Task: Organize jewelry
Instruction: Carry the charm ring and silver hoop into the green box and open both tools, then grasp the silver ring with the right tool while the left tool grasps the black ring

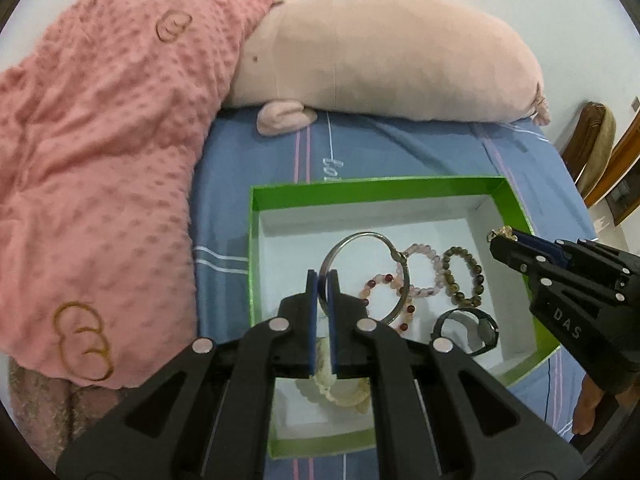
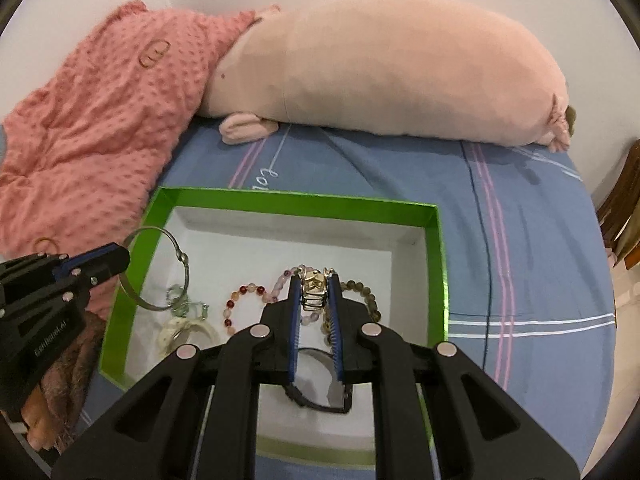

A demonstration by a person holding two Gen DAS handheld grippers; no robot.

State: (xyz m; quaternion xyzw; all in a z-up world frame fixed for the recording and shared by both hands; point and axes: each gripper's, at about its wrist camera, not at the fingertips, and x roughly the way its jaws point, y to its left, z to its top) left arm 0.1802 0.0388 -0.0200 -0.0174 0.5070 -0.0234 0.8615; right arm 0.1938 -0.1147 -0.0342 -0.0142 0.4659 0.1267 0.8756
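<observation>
A green box (image 1: 372,185) with a white floor lies on the blue bed; it also shows in the right wrist view (image 2: 296,205). My left gripper (image 1: 324,276) is shut on a silver bangle (image 1: 362,236) and holds it above the box; the bangle also shows in the right wrist view (image 2: 176,252). My right gripper (image 2: 315,278) is shut on a gold clip (image 2: 314,290) over the box; the clip shows at its tip in the left wrist view (image 1: 502,234). In the box lie a red-bead bracelet (image 2: 240,300), a pink-bead bracelet (image 1: 424,268), a brown-bead bracelet (image 1: 464,276), a black watch (image 1: 468,330) and a cream bracelet (image 1: 340,390).
A pink dotted blanket (image 1: 104,160) covers the left of the bed. A pink plush toy (image 1: 384,56) lies along the far side by the wall. Wooden furniture (image 1: 600,148) stands off the bed's right edge.
</observation>
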